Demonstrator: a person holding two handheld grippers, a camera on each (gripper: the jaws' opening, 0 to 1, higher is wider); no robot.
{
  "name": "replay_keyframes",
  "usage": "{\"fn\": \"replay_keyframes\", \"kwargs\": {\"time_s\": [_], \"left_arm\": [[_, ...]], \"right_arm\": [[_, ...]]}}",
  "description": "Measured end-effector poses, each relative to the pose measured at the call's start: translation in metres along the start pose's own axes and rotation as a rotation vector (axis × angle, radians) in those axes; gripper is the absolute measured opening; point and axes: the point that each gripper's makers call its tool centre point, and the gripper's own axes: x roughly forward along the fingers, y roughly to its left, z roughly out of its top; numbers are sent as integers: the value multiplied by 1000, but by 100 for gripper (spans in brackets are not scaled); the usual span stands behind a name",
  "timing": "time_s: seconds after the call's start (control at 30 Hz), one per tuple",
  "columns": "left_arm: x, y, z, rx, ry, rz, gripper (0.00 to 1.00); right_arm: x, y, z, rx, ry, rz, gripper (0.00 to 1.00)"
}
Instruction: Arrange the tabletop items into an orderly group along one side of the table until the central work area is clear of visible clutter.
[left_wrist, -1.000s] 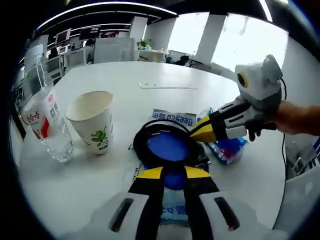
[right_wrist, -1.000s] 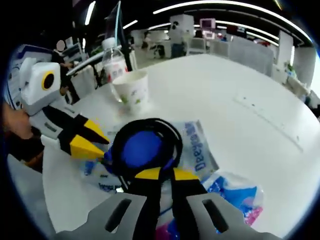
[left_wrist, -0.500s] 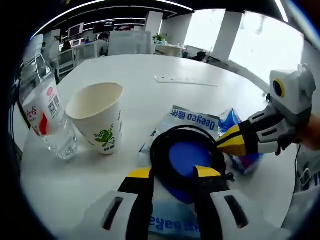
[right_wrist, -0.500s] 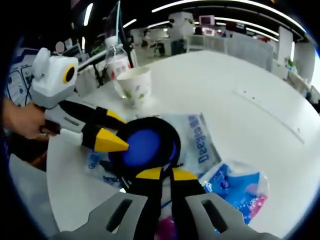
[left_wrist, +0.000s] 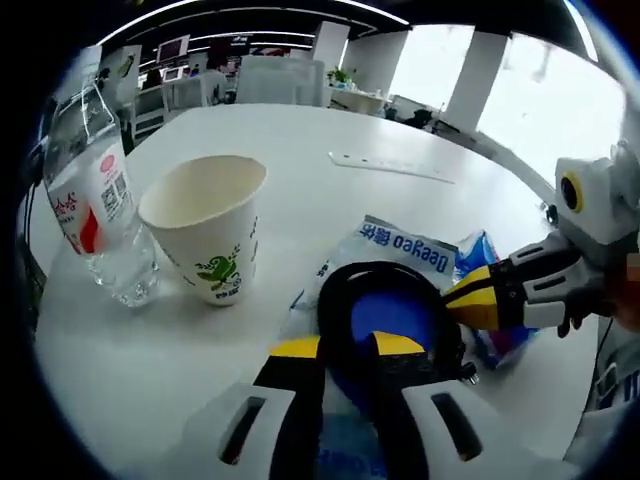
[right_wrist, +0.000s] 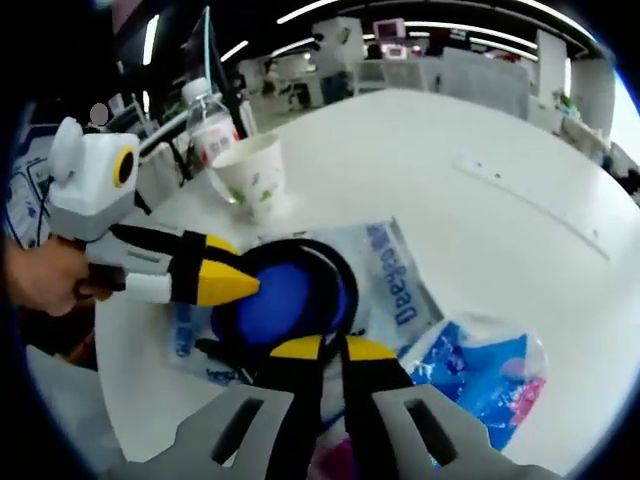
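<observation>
The white counter (left_wrist: 300, 150) carries everything, in an open office with desks far behind. On its near part lies a white-and-blue packet printed "Deeyeo" (left_wrist: 405, 240), and just beside it, to the right in the left gripper view, a smaller blue-and-pink packet (right_wrist: 490, 375). On the first packet sits a round blue dish with a black rim (left_wrist: 385, 315). To the left in the left gripper view stands an upright paper cup (left_wrist: 205, 240) with a green print, and just beside it, further left, a clear water bottle (left_wrist: 95, 215) with a red-and-white label. The left gripper (left_wrist: 347, 348) has its jaws narrow, at the near rim of the dish; whether they pinch it I cannot tell. The right gripper (right_wrist: 318, 349), jaws nearly together, sits at the opposite rim, and again a grip is not clear.
</observation>
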Motion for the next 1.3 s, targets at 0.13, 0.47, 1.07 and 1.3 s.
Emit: {"fn": "replay_keyframes", "kwargs": {"time_s": [0.13, 0.47, 1.07, 1.3], "left_arm": [[-5, 0, 5, -1, -24, 9, 11], [-11, -2, 9, -24, -37, 2, 7], [-32, -16, 14, -22, -75, -36, 6], [-41, -23, 22, -23, -103, -54, 6]], "right_arm": [[-4, 1, 4, -10, -12, -13, 0], [-17, 4, 13, 30, -44, -9, 0], [-47, 16, 21, -35, -99, -25, 0], [-63, 19, 26, -45, -119, -41, 0]]}}
